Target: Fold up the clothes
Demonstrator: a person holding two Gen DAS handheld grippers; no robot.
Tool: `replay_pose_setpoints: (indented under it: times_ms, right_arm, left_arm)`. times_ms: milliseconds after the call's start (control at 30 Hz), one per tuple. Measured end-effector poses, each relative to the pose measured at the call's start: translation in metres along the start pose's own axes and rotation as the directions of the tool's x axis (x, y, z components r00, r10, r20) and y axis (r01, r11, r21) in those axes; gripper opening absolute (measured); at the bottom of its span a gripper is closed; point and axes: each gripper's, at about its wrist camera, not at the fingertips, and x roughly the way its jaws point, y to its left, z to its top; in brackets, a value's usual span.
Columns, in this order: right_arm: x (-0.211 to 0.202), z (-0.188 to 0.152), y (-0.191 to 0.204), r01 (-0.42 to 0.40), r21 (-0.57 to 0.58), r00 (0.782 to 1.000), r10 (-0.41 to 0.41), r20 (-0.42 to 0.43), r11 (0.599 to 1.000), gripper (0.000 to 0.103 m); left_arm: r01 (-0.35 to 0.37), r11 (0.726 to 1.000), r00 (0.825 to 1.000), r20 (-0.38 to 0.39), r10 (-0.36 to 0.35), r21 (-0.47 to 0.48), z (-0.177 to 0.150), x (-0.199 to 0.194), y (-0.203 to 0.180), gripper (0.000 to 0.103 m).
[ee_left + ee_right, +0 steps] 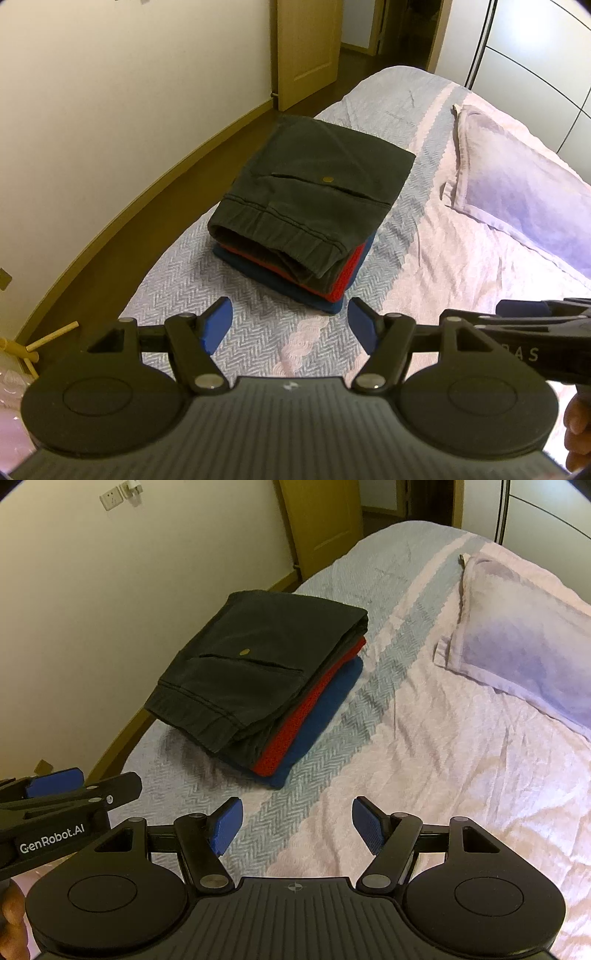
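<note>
A stack of three folded garments is sitting on the bed [258,332], near its wall-side edge. The dark grey trousers [310,192] are lying on top, with the red garment [347,275] under them and the blue garment [314,295] at the bottom. The stack's long axis is running from the near end of the bed toward the far end by the door, slightly slanted toward the wall. The trousers' ribbed waistband is facing the cameras, and the buttoned pocket flap is lying across the top face. In the right wrist view the layered red and blue edges are showing along the stack's right side.

The left hand-held gripper [290,325] is hovering over the bedspread just in front of the stack, its blue pads standing wide apart with nothing between them. The right hand-held gripper [297,825] is hovering beside it, to the right of the stack, likewise wide and empty.

The bedspread is showing grey herringbone bands and pale pink panels, somewhat wrinkled. A pillow [517,184] is lying to the right, well apart from the stack. Beyond the bed a cream wall [129,92] with a wooden skirting is running to a wooden door [306,48], and white wardrobe panels are standing at the far right.
</note>
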Motion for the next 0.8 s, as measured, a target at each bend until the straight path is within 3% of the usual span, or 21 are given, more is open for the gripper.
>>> replay_pose_setpoints:
  times_ms: [800]
  right_arm:
    - [0.025, 0.024, -0.018, 0.020, -0.006, 1.000, -0.020, -0.024, 1.000, 0.069]
  left_arm:
    - [-0.021, 1.000, 0.999, -0.045, 0.021, -0.005, 0.013, 0.023, -0.009, 0.066]
